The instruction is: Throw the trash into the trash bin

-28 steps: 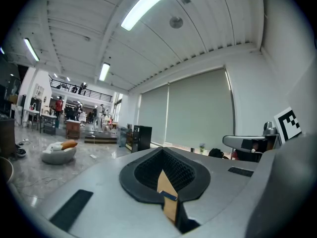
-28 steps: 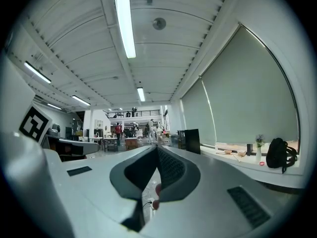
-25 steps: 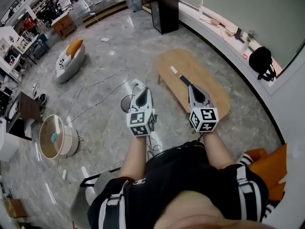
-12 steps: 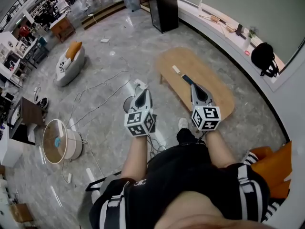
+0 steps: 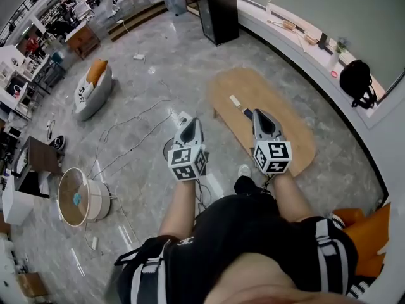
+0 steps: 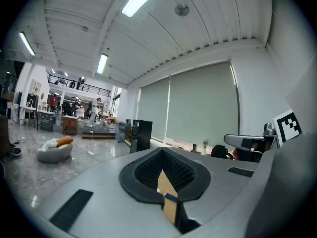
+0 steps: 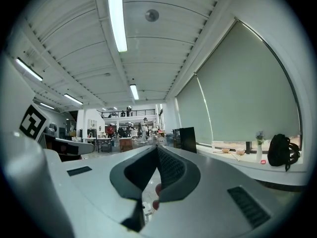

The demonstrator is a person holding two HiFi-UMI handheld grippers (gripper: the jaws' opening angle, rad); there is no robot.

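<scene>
On the oval wooden table lie a small white piece and a dark flat item. My right gripper hovers over the table's near left edge, its tip just beside the dark item, jaws shut and empty. My left gripper is held over the floor left of the table, with the jaws meeting at the tip. A tan wedge shows in the gap under them; what it is I cannot tell. A dark round bin stands on the floor, partly hidden by the left gripper.
Cables and a white power strip run across the grey floor. A round basket-like stand is at the left and a white seat with an orange cushion further back. A black cabinet stands behind the table, a backpack on the window ledge.
Both grippers have moved forward together with the person toward the wooden table. A white shoe has come into view under the arms. Jaws look the same.
</scene>
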